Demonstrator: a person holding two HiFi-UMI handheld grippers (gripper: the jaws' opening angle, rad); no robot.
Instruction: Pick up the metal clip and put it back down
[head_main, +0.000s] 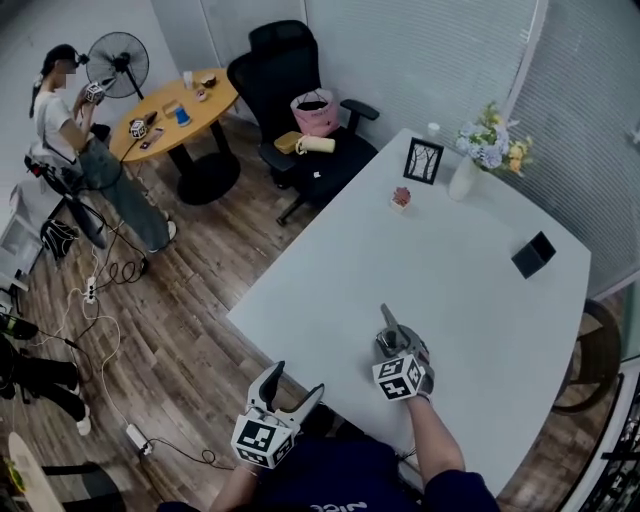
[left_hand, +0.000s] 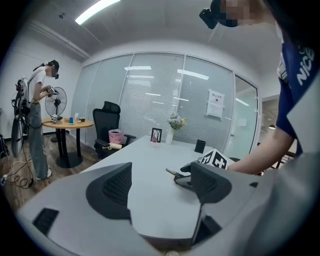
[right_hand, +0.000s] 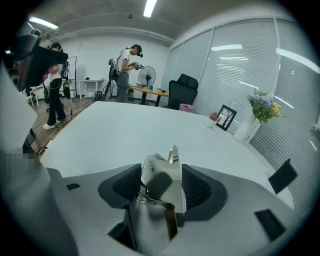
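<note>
The right hand-held gripper pinches the metal clip by its smooth plates, so it may twist and slip free.

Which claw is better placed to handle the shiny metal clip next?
The right claw: the shiny metal clip sits between its jaws, above the white table. The left claw hangs open and empty at the table's near edge.

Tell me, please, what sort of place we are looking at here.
Most likely an office meeting room: a large white table, a black office chair near its far edge, and glazed walls covered by blinds.
</note>
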